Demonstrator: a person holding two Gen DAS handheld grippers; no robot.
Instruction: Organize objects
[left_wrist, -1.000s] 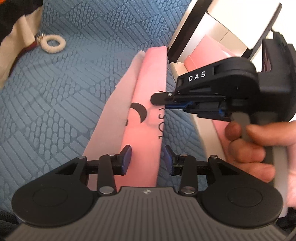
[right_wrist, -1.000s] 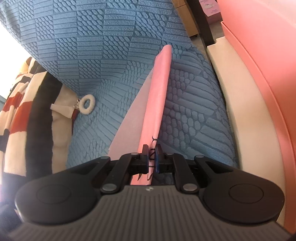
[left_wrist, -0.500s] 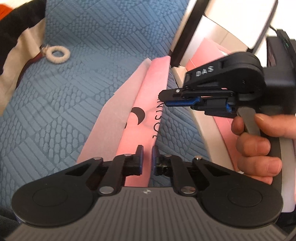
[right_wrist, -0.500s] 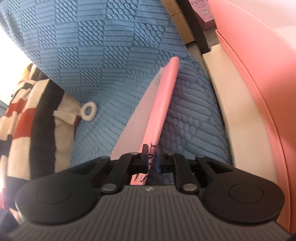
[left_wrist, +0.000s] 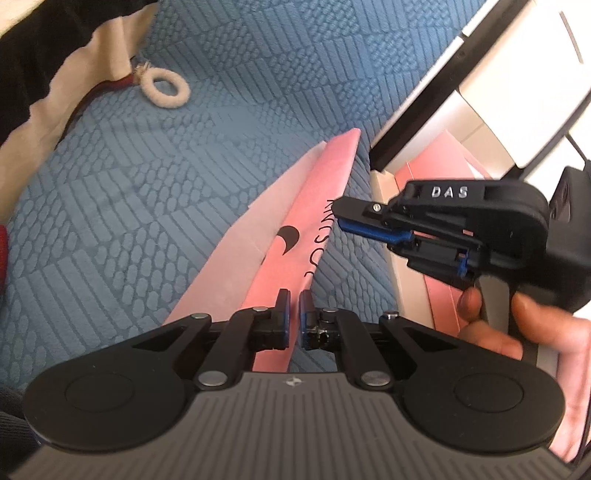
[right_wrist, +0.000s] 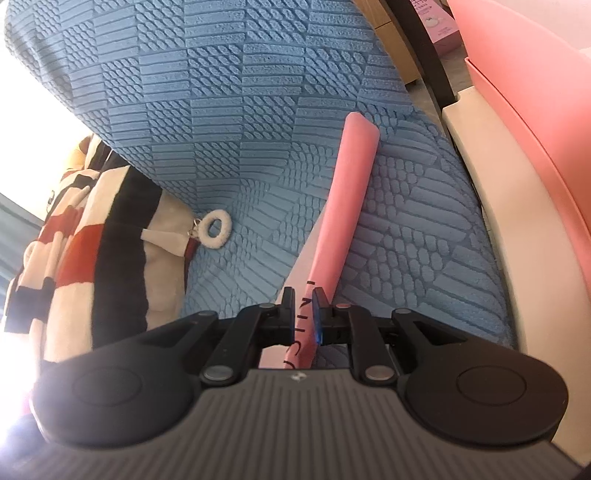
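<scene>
Both jaws pinching pink bag (right_wrist: 345, 221) edges.

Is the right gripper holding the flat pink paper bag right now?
Yes, the right gripper is closed on the flat pink paper bag, whose printed edge sits pinched between its fingers.

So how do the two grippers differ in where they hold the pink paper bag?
The left gripper pinches the near bottom edge of the pink paper bag; the right gripper pinches its side, by the black lettering. The left gripper faces the printed face; the right gripper sees the bag edge-on. Both are shut on it above the blue cover.
</scene>
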